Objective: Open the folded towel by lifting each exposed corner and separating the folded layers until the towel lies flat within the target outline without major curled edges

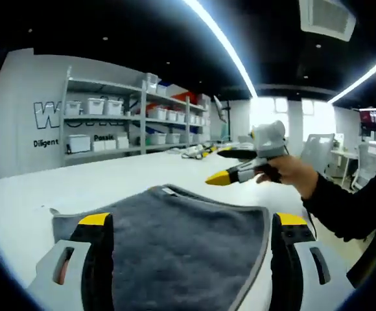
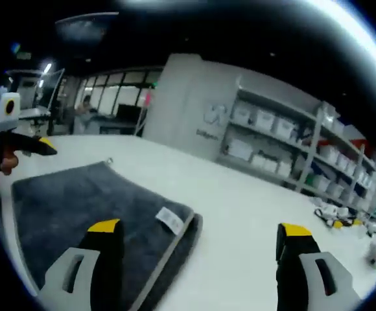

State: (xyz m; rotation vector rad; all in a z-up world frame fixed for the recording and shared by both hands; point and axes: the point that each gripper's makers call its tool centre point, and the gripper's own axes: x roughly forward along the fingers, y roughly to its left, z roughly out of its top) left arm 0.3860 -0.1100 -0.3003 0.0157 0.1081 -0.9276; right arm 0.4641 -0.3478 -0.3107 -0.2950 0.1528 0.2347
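Observation:
A dark grey towel (image 1: pixel 181 243) lies folded on the white table (image 1: pixel 78 188), with a lighter hem and a small white label (image 2: pixel 170 219) near one corner. My left gripper (image 1: pixel 193 220) hovers low over the towel's near edge, its yellow-tipped jaws open wide with nothing between them. A hand in a dark sleeve holds my right gripper (image 1: pixel 218 166) above the towel's far right corner. In the right gripper view, my right gripper (image 2: pixel 199 228) is open and empty. One jaw stands over the towel (image 2: pixel 78 201) near the label, the other over bare table. The left gripper (image 2: pixel 16 154) shows at the left edge.
Metal shelves (image 1: pixel 110 123) with white bins line the wall behind the table. Small yellow and black tools (image 2: pixel 334 217) lie at the table's far end. Office chairs (image 1: pixel 317 152) and desks stand to the right. A person (image 2: pixel 84 107) is far back in the room.

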